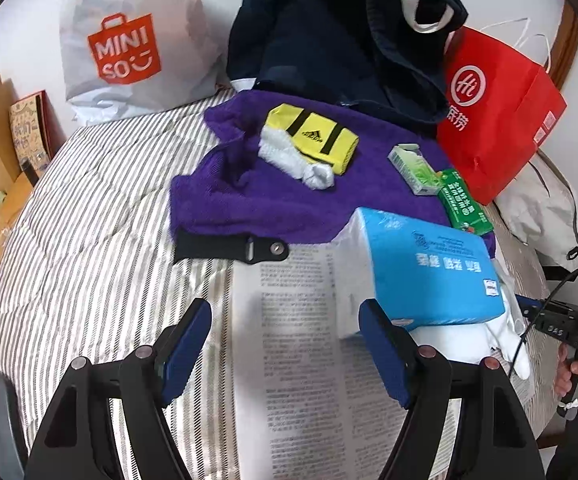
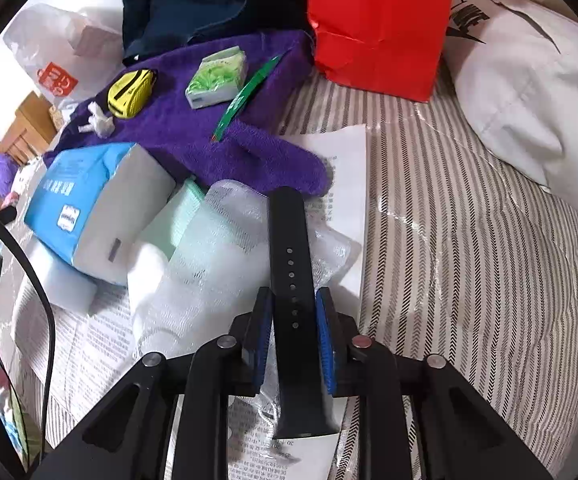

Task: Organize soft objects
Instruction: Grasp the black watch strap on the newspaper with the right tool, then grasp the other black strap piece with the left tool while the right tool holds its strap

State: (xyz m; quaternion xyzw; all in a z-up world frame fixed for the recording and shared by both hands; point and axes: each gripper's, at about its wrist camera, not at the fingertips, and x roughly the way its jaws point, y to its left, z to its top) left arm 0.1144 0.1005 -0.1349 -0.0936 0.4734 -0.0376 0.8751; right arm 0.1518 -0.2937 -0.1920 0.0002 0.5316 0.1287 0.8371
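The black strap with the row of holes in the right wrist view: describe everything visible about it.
The black strap is a flat, matte, rubbery-looking band with one row of small round holes along its middle. It runs lengthwise between the right gripper fingers, whose blue pads stand at its two edges, with no gap visible. It lies over clear bubble wrap and printed paper, its far end near the purple towel.

Purple towel point(image 1: 249, 200), grey-striped bedding point(image 1: 89, 248), red bag point(image 1: 497, 116), black strap point(image 2: 291, 264).

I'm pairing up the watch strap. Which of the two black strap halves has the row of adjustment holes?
The long strap half between the right tongs, lying over bubble wrap. The other strap half, at the purple towel's edge, is shorter, with a metal stud.
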